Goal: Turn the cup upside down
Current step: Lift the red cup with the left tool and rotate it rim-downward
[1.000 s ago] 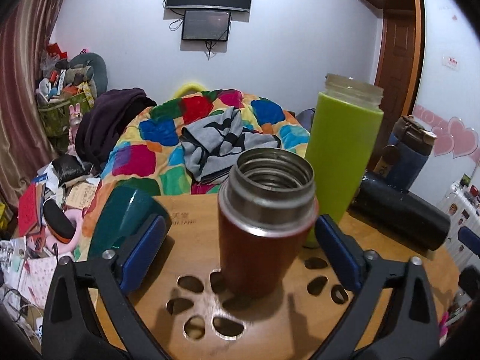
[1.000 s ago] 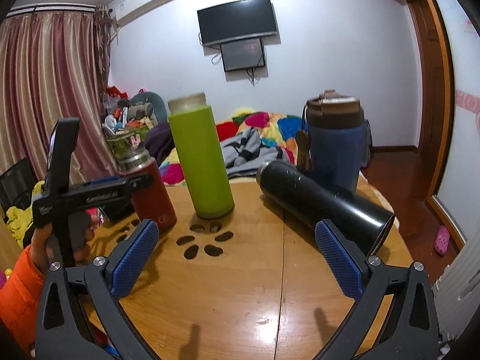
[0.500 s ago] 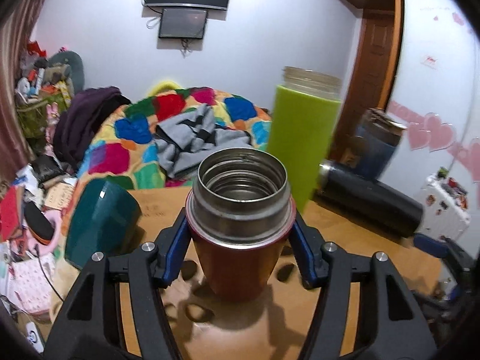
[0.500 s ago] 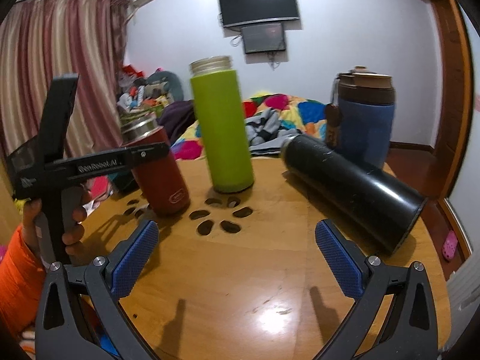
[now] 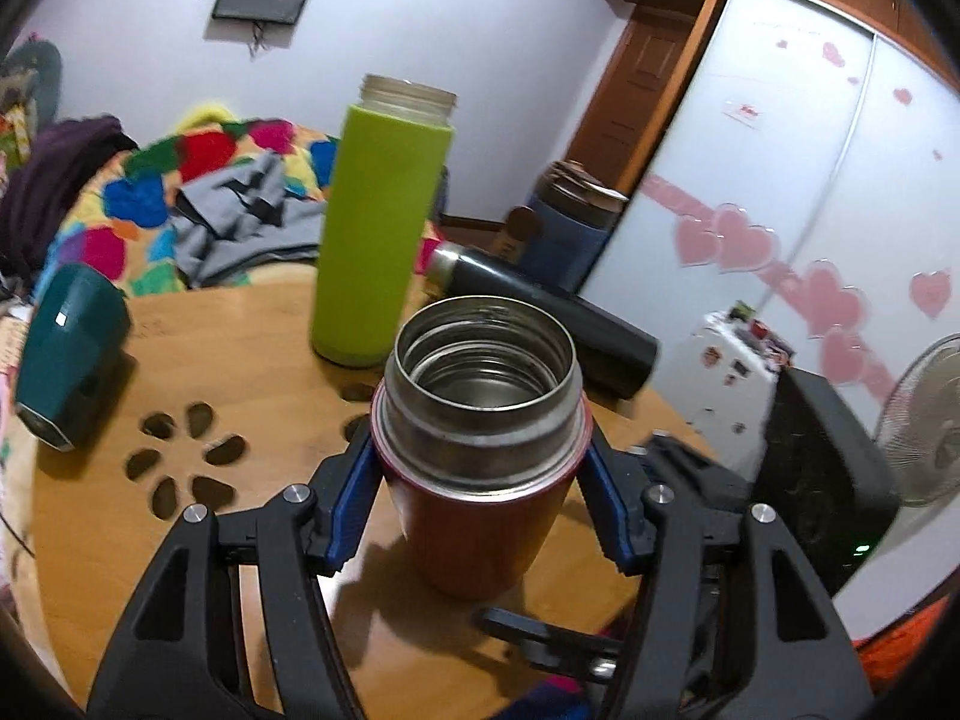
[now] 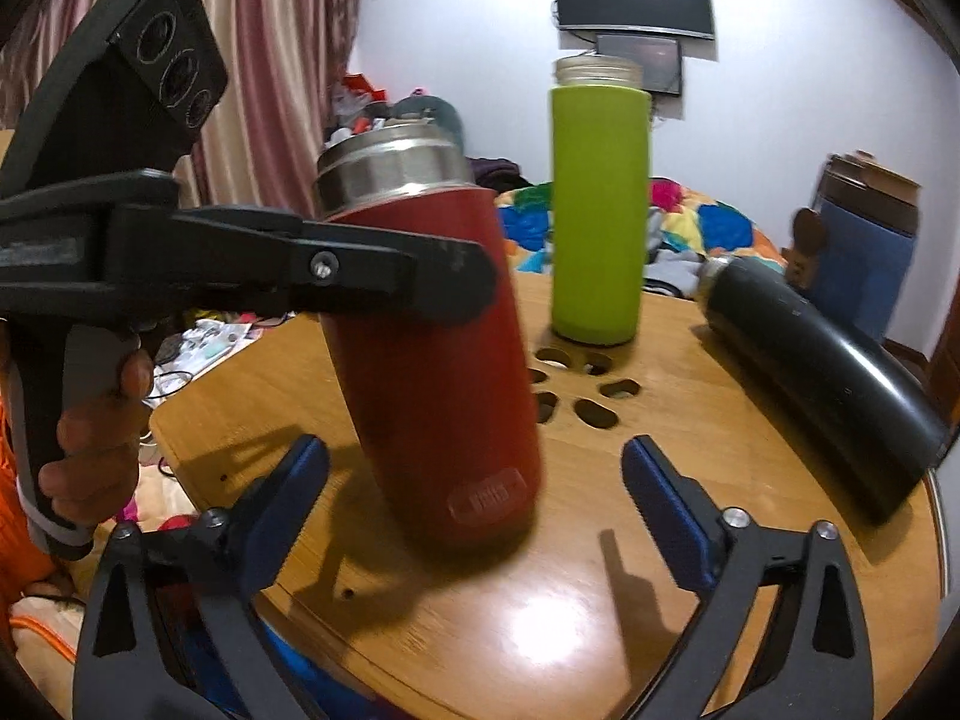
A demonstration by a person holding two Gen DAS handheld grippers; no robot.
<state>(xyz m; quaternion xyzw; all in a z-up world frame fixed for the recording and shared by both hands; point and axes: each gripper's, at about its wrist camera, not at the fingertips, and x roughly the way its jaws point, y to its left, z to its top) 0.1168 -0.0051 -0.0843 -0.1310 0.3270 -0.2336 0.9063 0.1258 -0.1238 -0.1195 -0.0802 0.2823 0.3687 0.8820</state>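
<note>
The cup is a red steel tumbler (image 5: 480,516) with an open silver rim, mouth up. My left gripper (image 5: 480,498) is shut on its upper body. In the right wrist view the red tumbler (image 6: 438,360) is lifted a little off the round wooden table (image 6: 690,600) and leans slightly; the left gripper's black finger (image 6: 360,270) crosses it. My right gripper (image 6: 474,510) is open, its blue pads on either side of the tumbler's base without touching it.
A tall green bottle (image 6: 597,204) stands behind the table's petal cutouts (image 6: 576,390). A black flask (image 6: 822,372) lies on its side at the right, a blue jug (image 6: 864,246) behind it. A teal cup (image 5: 66,354) lies at the left edge.
My left gripper closed on the red tumbler and lifted it toward the table's near side. My right gripper moved in, so its open pads now flank the tumbler's base.
</note>
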